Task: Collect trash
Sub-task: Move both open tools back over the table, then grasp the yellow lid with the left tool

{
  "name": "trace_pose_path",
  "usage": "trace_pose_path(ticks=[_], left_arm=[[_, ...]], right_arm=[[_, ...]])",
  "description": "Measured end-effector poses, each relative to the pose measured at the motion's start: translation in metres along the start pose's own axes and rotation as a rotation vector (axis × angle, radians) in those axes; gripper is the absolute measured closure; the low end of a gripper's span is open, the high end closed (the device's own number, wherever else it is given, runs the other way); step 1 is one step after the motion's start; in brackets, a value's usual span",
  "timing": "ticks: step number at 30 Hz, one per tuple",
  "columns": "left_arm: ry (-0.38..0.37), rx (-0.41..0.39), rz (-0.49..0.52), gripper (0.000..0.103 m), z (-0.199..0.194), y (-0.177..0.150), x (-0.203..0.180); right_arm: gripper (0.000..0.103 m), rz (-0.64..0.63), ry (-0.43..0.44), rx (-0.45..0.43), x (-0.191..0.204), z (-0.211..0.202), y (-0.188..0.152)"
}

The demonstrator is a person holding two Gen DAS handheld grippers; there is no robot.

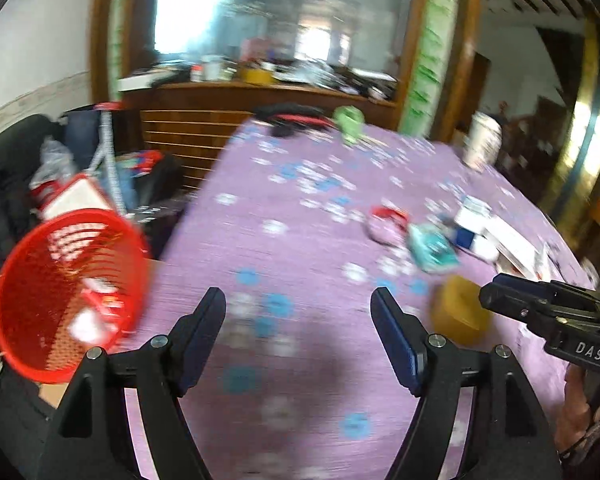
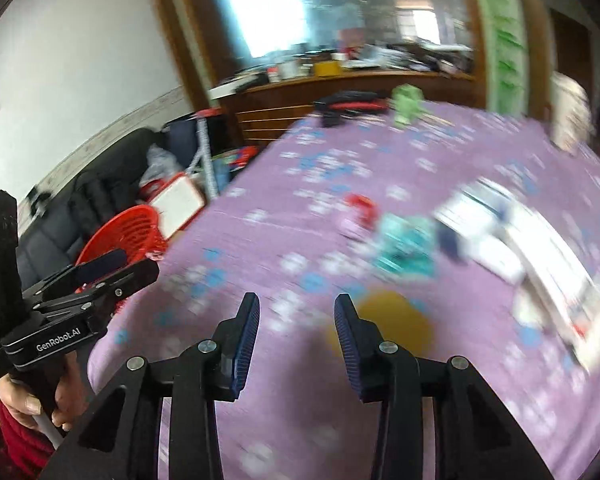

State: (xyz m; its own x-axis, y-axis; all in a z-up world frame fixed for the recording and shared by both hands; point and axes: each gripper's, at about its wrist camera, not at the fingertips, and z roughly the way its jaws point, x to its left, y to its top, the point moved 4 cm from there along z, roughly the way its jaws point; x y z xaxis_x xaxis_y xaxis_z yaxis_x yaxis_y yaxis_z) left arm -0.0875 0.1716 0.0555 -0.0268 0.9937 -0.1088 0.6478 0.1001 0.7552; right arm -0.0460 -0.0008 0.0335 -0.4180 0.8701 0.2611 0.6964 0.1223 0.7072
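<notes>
Two grippers hover above the purple table [image 1: 308,216], left gripper [image 1: 298,308] and right gripper [image 2: 296,312] both spread and holding nothing. Wrappers [image 1: 432,246] lie toward the right edge; the red basket [image 1: 66,292] sits off the left edge.

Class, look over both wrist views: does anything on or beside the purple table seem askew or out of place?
The red basket beside the table's left edge sits tipped, mouth facing the camera. Loose packets, a teal wrapper and a yellow piece, lie scattered on the purple tablecloth. Blur hides finer detail.

White wall [image 1: 40,40]; wooden sideboard [image 1: 260,96], large mirror [image 1: 268,16] perhaps; dark sofa [image 2: 60,216]; purple tablecloth [image 1: 284,240]
</notes>
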Motion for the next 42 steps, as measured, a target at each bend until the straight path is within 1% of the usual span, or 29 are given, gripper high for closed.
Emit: trace_pose_path(ticks=[1,3,6,9,10,14,17,18,21,23,24,25,27,28,30,34,38,40,41,42], left_arm=[[-0.018,0.012,0.02,0.029,0.004,-0.002,-0.014],[-0.055,0.034,0.062,0.028,0.013,-0.004,-0.043],[-0.085,0.05,0.115,0.022,0.019,-0.009,-0.075],[-0.101,0.069,0.158,0.018,0.026,-0.012,-0.102],[-0.105,0.077,0.173,0.016,0.029,-0.013,-0.109],[-0.11,0.121,0.236,0.015,0.043,-0.017,-0.139],[-0.083,0.136,0.29,0.012,0.056,-0.019,-0.155],[-0.074,0.142,0.312,0.012,0.062,-0.021,-0.162],[-0.05,0.148,0.331,0.012,0.075,-0.022,-0.169],[-0.044,0.152,0.319,0.012,0.082,-0.021,-0.169],[-0.042,0.156,0.312,0.012,0.085,-0.021,-0.169],[-0.046,0.161,0.298,0.013,0.089,-0.019,-0.169],[-0.051,0.172,0.283,0.025,0.094,-0.018,-0.167],[-0.058,0.183,0.282,0.034,0.097,-0.019,-0.166],[-0.064,0.186,0.276,0.034,0.1,-0.019,-0.165],[-0.072,0.182,0.267,0.035,0.099,-0.02,-0.164],[-0.089,0.194,0.237,0.035,0.101,-0.02,-0.159],[-0.091,0.194,0.235,0.035,0.101,-0.02,-0.159],[-0.09,0.194,0.236,0.035,0.101,-0.02,-0.159],[-0.092,0.194,0.235,0.035,0.101,-0.02,-0.159]], right_arm=[[0.061,0.013,-0.015,-0.006,-0.009,-0.006,-0.002],[0.061,0.065,-0.069,-0.034,-0.04,-0.027,-0.01],[0.06,0.147,-0.125,-0.07,-0.078,-0.052,-0.017],[0.06,0.224,-0.149,-0.093,-0.11,-0.07,-0.022],[0.059,0.255,-0.16,-0.101,-0.124,-0.076,-0.023],[0.059,0.328,-0.181,-0.116,-0.155,-0.088,-0.026],[0.054,0.356,-0.198,-0.119,-0.172,-0.095,-0.024],[0.053,0.356,-0.194,-0.119,-0.176,-0.096,-0.022],[0.052,0.347,-0.184,-0.124,-0.181,-0.1,-0.012],[0.049,0.327,-0.189,-0.122,-0.183,-0.096,-0.002],[0.045,0.314,-0.195,-0.12,-0.185,-0.094,0.003],[0.044,0.309,-0.2,-0.122,-0.186,-0.093,0.007],[0.044,0.296,-0.211,-0.106,-0.191,-0.084,0.017],[0.044,0.287,-0.202,-0.092,-0.193,-0.078,0.022],[0.044,0.275,-0.189,-0.075,-0.199,-0.064,0.032],[0.03,0.21,-0.202,-0.026,-0.205,-0.037,0.044],[0.029,0.191,-0.175,0.037,-0.205,-0.012,0.046],[0.029,0.19,-0.151,0.059,-0.199,-0.008,0.041],[0.029,0.177,-0.113,0.067,-0.19,-0.008,0.038],[0.029,0.148,-0.101,0.066,-0.18,-0.01,0.035]])
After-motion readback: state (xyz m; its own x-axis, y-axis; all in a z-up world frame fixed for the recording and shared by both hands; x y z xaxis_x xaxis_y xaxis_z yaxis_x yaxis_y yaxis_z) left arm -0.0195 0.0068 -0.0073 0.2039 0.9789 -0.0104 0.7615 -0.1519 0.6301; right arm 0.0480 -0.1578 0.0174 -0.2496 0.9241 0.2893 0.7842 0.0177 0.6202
